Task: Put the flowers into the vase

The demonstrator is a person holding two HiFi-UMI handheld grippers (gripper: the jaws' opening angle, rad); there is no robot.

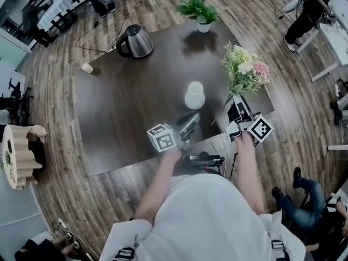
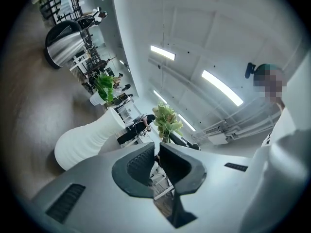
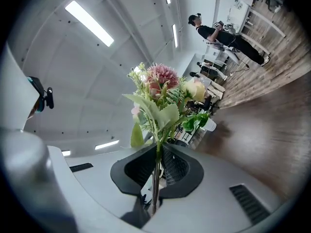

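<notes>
Flowers are standing upright in your right gripper, whose jaws are pinching the green stems low down; you are holding the bunch above the right part of the dark worktop. Your left gripper is hovering over the worktop's near edge, its jaws pressed almost together with nothing between them. The white vase is standing upright near the middle of the worktop, just beyond that gripper and apart from the flowers. A steel kettle and a small potted plant are sitting farther back, well apart from the vase.
</notes>
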